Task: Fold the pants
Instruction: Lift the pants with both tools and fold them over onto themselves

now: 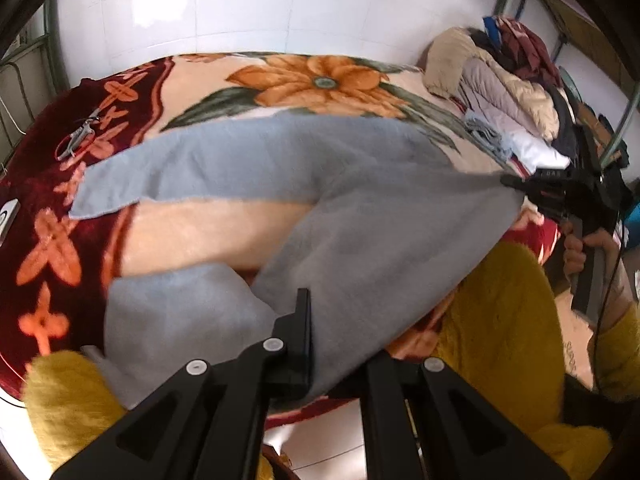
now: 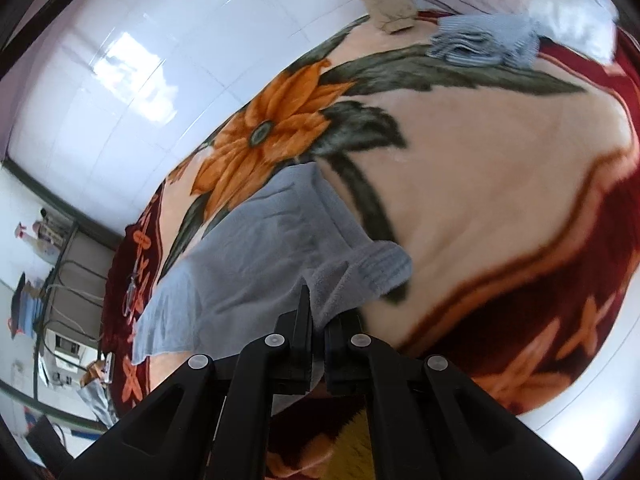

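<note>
Left wrist view: both tools, left (image 1: 320, 344) and right (image 1: 516, 184), clamp grey pants (image 1: 360, 232) over floral blanket (image 1: 200, 232); scissors (image 1: 76, 140), clothes pile (image 1: 500, 92) nearby.

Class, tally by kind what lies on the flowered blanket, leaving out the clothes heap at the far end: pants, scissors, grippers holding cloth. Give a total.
Grey pants: 1
Scissors: 1
Grippers shut on the pants: 2, left gripper and right gripper
Total: 4

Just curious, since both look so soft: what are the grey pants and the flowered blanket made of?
Grey pants: probably fleece, matte with a fuzzy nap, ribbed knit waistband. Flowered blanket: likely plush synthetic, its short pile showing a slight sheen.
</note>
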A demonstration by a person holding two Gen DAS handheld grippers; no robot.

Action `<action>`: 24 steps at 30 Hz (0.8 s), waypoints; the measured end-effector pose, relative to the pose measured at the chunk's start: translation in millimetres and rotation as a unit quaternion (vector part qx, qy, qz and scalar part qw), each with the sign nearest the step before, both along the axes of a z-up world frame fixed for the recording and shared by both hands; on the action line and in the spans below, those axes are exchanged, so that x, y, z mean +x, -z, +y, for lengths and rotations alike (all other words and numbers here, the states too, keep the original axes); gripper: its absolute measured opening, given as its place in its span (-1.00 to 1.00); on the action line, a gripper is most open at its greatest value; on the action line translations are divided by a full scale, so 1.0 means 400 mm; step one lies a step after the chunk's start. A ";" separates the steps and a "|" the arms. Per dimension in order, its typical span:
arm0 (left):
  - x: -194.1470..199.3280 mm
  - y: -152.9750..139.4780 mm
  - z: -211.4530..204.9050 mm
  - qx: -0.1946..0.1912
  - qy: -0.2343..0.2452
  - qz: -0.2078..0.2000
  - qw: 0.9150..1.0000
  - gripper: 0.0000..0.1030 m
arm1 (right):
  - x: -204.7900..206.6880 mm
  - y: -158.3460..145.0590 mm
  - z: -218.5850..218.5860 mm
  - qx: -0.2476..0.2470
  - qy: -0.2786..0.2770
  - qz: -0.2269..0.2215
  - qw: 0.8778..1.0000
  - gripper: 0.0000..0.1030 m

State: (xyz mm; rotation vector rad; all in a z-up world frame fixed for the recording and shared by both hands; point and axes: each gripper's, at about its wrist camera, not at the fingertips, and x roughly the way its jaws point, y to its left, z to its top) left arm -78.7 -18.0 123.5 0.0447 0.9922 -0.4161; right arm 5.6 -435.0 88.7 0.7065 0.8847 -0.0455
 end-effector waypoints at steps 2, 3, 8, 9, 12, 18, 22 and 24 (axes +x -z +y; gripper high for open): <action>0.040 -0.017 0.010 -0.009 -0.009 0.003 1.000 -0.93 | 0.040 -0.011 0.012 -0.008 -0.014 0.002 1.000 -0.92; 0.071 -0.027 0.019 -0.013 -0.015 0.006 1.000 -0.93 | 0.062 -0.016 0.018 -0.010 -0.021 0.003 1.000 -0.92; 0.206 -0.057 0.045 -0.005 -0.036 -0.002 0.999 -0.93 | 0.229 -0.024 0.060 -0.039 -0.058 0.014 0.997 -0.91; 0.239 -0.059 0.048 0.002 -0.038 -0.005 0.999 -0.93 | 0.259 -0.020 0.068 -0.045 -0.064 0.018 0.997 -0.91; 0.329 -0.045 0.061 0.015 -0.047 -0.003 0.999 -0.93 | 0.351 -0.001 0.094 -0.064 -0.080 0.026 0.994 -0.91; 0.502 0.058 0.088 0.037 -0.070 0.024 0.997 -0.93 | 0.477 0.076 0.115 -0.041 -0.090 0.036 0.994 -0.81; 0.581 0.146 0.112 0.038 -0.094 0.059 0.993 -0.90 | 0.483 0.078 0.095 -0.014 -0.082 0.034 0.996 -0.51; 0.606 0.185 0.123 0.034 -0.103 0.074 0.991 -0.85 | 0.462 0.056 0.070 -0.014 -0.075 0.010 0.997 -0.29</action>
